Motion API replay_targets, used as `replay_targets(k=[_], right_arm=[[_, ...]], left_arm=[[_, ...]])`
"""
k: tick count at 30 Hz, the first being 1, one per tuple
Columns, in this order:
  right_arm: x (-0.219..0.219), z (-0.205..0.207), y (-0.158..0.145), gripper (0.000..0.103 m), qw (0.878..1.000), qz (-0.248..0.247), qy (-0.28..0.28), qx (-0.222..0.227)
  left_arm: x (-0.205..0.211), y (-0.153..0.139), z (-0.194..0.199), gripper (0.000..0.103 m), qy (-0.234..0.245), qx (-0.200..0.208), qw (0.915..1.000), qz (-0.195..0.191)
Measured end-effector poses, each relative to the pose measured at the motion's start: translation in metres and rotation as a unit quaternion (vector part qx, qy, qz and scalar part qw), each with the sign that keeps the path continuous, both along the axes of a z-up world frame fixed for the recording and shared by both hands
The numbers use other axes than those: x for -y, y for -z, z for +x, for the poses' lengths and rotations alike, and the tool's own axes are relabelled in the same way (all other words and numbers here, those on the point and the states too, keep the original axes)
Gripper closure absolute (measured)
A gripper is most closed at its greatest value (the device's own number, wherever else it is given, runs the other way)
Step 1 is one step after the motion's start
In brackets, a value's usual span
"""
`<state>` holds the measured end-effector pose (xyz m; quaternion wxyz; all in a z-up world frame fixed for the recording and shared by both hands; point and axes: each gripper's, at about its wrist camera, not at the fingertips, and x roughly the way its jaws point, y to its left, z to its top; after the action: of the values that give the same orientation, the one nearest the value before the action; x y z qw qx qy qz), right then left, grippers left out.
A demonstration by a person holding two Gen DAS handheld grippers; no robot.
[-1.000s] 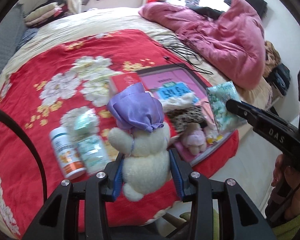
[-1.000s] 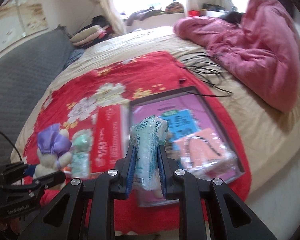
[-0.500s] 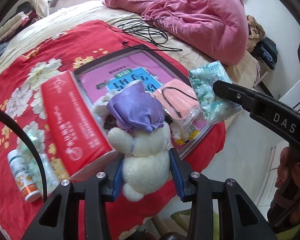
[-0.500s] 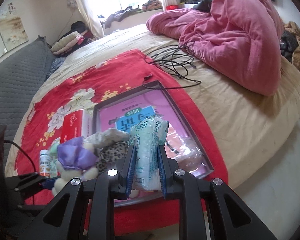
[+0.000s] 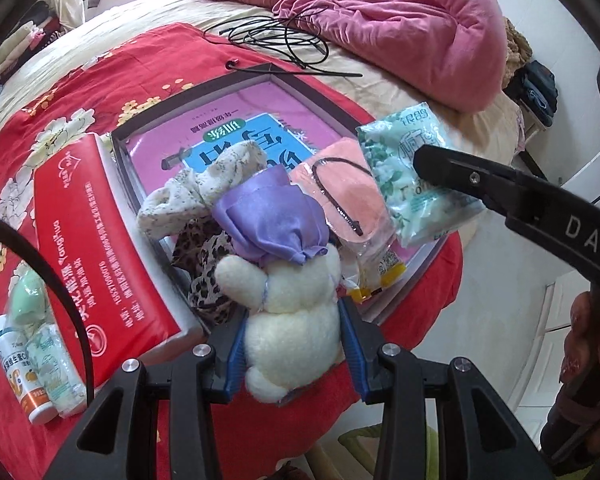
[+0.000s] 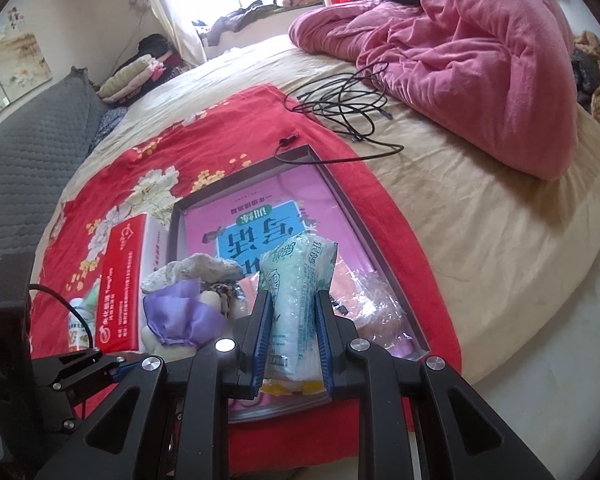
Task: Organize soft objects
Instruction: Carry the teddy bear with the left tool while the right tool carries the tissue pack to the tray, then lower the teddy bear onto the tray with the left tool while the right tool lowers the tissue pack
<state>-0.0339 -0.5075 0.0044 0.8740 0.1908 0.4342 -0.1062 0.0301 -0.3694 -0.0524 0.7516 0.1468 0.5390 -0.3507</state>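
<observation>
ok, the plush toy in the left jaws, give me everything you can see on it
The cream fluffy plush toy with a purple satin bonnet looks like a small stuffed animal of fleecy fabric, with stubby limbs. It is upright, its back to the left wrist camera, and the left gripper has its blue-padded jaws pressed on its lower body. It hangs over the near end of the shallow grey box, above the leopard-print cloth.

left claw (image 5: 291, 343) gripping plush toy (image 5: 296, 300), above tray (image 5: 148, 216)

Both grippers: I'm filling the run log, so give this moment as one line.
left gripper: shut on plush toy | right gripper: shut on tissue pack | both over tray | nothing released
</observation>
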Motion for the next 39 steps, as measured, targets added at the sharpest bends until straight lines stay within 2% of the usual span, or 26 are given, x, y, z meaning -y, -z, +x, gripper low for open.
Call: replay_targets(k=[4, 9, 20, 23, 39], right_arm=[[0.005, 0.006, 0.009, 0.081, 0.999, 0.035, -0.003, 0.006], [0.004, 0.017, 0.025, 0.081, 0.999, 0.039, -0.009, -0.016], [0.013, 0.022, 0.042, 0.074, 0.999, 0.002, 0.004, -0.036], [0.015, 0.023, 0.043, 0.063, 0.999, -0.012, 0.007, -0.038], [0.018, 0.016, 0.033, 0.057, 0.999, -0.026, 0.020, -0.030]], left_arm=[[0.002, 0.006, 0.000, 0.061, 0.003, 0.001, 1.0000, 0.006], [0.005, 0.011, 0.000, 0.061, 0.005, 0.003, 0.9999, 0.009], [0.003, 0.020, 0.008, 0.061, -0.004, -0.013, 0.9999, 0.009], [0.003, 0.022, 0.009, 0.061, -0.007, -0.017, 0.9998, 0.005], [0.005, 0.023, 0.011, 0.060, -0.009, -0.022, 0.9997, -0.006]])
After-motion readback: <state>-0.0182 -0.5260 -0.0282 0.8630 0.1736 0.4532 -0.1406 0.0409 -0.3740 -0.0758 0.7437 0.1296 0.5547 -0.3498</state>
